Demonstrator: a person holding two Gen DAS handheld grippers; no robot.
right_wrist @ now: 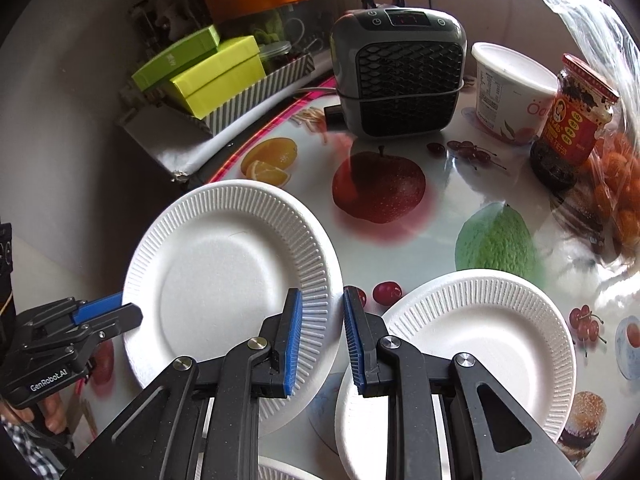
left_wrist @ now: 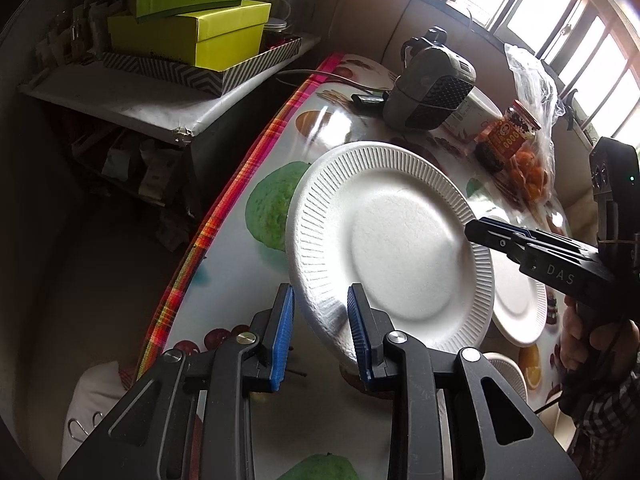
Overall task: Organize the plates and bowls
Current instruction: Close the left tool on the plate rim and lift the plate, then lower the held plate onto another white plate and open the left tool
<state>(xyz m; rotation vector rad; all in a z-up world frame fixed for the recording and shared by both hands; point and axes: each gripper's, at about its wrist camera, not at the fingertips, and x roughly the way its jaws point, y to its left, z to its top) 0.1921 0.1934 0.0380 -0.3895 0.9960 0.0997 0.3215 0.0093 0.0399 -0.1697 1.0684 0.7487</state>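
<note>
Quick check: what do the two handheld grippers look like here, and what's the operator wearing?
Both grippers are black linkage frames with silver pivot pins and ribbed blue finger pads. The right gripper reads "DAS"; the left gripper reads "GenRobot.AI". The sleeve is black-and-white checked.

Three paper plates (right_wrist: 224, 280), one jar (right_wrist: 572, 120), one tub (right_wrist: 508, 88).
</note>
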